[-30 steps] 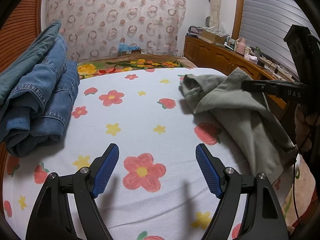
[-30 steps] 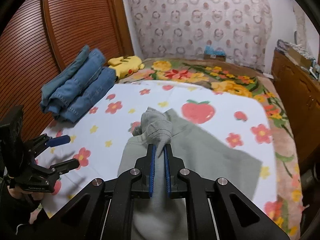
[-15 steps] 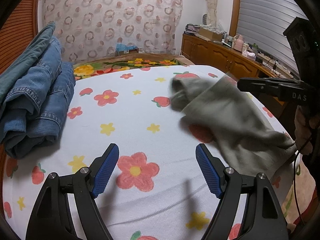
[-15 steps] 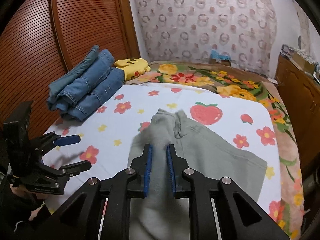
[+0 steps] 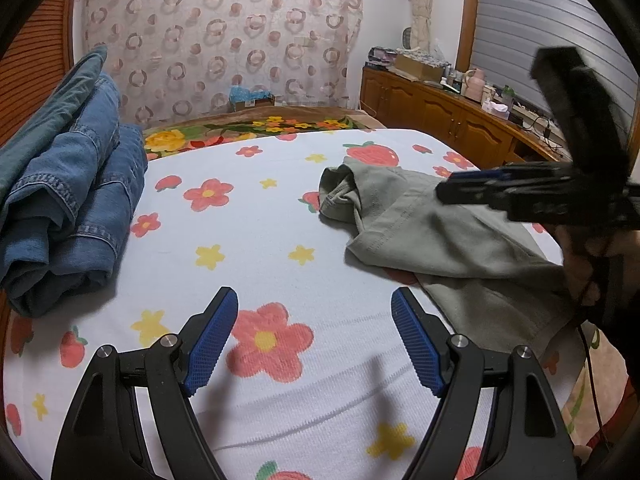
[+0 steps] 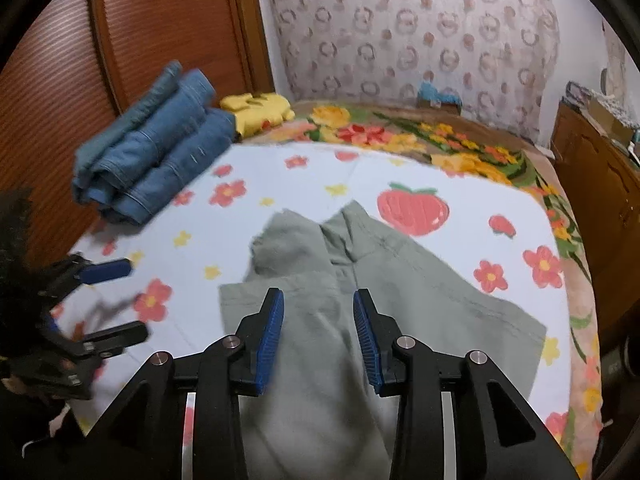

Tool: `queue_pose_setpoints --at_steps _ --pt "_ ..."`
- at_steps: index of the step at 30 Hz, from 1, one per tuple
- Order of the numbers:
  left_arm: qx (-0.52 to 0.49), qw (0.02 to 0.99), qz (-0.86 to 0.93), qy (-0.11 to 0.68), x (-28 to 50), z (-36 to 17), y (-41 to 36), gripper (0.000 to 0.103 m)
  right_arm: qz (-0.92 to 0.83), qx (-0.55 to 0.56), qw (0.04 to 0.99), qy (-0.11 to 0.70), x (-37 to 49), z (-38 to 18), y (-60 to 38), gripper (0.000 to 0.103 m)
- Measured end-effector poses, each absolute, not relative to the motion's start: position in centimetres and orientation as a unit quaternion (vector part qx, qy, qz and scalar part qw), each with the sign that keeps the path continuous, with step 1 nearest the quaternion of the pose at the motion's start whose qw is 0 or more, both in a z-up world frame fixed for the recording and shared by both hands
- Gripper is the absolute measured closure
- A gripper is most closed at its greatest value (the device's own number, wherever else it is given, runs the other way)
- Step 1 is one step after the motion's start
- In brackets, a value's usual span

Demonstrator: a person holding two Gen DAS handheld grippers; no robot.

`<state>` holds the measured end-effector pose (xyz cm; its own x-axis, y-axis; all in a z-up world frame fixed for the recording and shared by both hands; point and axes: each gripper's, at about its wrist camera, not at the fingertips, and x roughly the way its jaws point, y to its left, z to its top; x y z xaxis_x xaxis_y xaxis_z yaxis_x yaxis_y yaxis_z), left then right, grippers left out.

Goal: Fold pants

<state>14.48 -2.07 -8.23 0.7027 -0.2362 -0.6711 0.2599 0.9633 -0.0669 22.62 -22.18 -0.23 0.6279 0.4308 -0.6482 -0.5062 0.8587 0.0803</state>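
Grey-green pants (image 6: 340,304) lie crumpled on the flowered bed sheet (image 6: 256,184), with one bunched end toward the far side. In the left wrist view the pants (image 5: 436,232) lie at the right. My right gripper (image 6: 318,320) is open and empty, hovering just above the pants; it also shows in the left wrist view (image 5: 472,190). My left gripper (image 5: 314,328) is open and empty above bare sheet, left of the pants; it shows at the left edge of the right wrist view (image 6: 116,300).
A stack of folded blue jeans (image 5: 68,200) lies at the left of the bed by the wooden wardrobe (image 6: 140,32). A yellow plush toy (image 6: 256,110) lies beyond the jeans. A wooden cabinet (image 5: 440,116) with clutter runs along the right.
My right gripper has opened and let go of the pants, which dropped onto the bed and spread out. My left gripper has stayed open and nearly still.
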Motion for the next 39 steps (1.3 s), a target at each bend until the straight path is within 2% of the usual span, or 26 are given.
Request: queue_pose_setpoints --at_steps 3,4,5,6,7,9,20,36,39 --pt "0.018 0.922 -0.135 0.361 14.3 -8.2 -2.2 0.023 0.254 -0.053 0.895 0.362 23.4 -1.0 -21.9 0.065" --pt "0.017 0.922 -0.135 0.361 14.3 -8.3 -2.1 0.023 0.256 -0.049 0.894 0.364 23.4 -1.0 -22.0 0.068" --pt "0.017 0.922 -0.135 0.361 14.3 -8.3 -2.2 0.023 0.261 -0.044 0.894 0.363 23.2 -0.9 -22.1 0.075" --pt "0.017 0.922 -0.135 0.361 14.3 -8.3 -2.2 0.023 0.27 -0.04 0.892 0.36 23.1 -0.7 -22.2 0.092" --pt "0.017 0.922 -0.135 0.362 14.3 -8.3 -2.2 0.023 0.278 -0.036 0.892 0.355 22.8 -0.4 -22.4 0.097" --pt "0.016 0.922 -0.134 0.362 14.3 -8.3 -2.2 0.023 0.292 -0.023 0.893 0.342 22.3 0.3 -23.1 0.1" --pt "0.023 0.922 -0.14 0.361 14.2 -8.3 -2.6 0.023 0.23 -0.004 0.93 0.288 20.9 3.2 -27.9 0.101" --pt "0.029 0.92 -0.145 0.362 13.8 -8.1 -3.6 0.023 0.103 -0.001 0.938 0.331 24.4 1.5 -33.2 0.1" --pt "0.03 0.92 -0.147 0.363 13.6 -8.0 -3.9 0.023 0.098 -0.001 0.938 0.334 24.4 1.4 -32.9 0.091"
